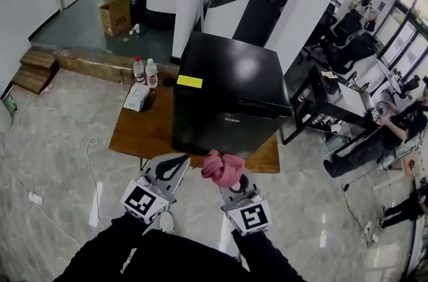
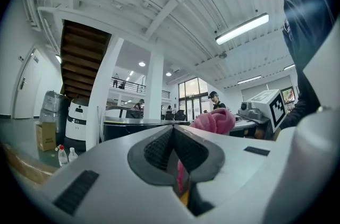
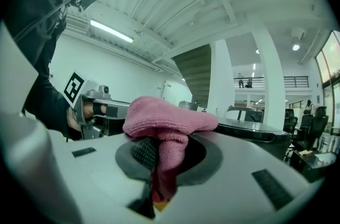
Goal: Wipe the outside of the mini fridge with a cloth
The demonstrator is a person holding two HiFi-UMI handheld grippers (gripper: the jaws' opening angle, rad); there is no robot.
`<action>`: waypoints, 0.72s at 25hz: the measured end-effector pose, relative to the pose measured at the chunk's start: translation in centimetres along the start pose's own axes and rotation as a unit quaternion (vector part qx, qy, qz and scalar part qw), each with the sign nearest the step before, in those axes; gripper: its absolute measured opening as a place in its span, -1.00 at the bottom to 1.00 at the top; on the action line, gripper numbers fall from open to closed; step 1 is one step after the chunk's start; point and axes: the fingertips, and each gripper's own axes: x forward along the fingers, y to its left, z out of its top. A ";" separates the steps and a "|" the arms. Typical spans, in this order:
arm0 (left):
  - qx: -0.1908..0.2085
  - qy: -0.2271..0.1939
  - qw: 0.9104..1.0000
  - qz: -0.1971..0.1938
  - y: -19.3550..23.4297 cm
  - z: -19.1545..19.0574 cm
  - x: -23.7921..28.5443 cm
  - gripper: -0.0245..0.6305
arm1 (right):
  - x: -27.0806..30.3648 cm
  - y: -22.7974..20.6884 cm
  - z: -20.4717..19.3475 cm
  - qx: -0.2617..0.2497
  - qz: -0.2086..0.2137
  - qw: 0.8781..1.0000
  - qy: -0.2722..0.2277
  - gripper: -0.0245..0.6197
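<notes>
Head view: mini fridge point(image 1: 231, 93) sits on a low wooden table point(image 1: 144, 133). My right gripper point(image 1: 232, 179) holds the pink cloth point(image 1: 223, 167) near its front, not touching. Wiping looks unstarted, every face left. Bottles point(image 1: 145, 71) and tissue pack point(image 1: 137, 97) crowd one side.
Left gripper view: my left gripper point(image 2: 172, 130) is closed, empty.
Right gripper view: jaws clamped on the cloth.

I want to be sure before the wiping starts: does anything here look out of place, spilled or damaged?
Nothing stands out. The mini fridge stands upright on the wooden table, and the two bottles beside it are upright too, with no spill showing. The right gripper is shut on the pink cloth.
</notes>
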 end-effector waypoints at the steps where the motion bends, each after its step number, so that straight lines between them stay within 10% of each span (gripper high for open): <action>1: -0.005 0.007 1.000 -0.001 1.2 -0.5 0.6 -0.91 | 1.6 -0.4 -0.3 -0.006 -0.003 1.000 0.009 -0.74; 18: -0.021 0.035 0.999 -0.011 12.8 -6.4 7.9 -0.91 | 18.8 -5.6 -5.3 0.019 -0.065 0.995 0.071 -0.73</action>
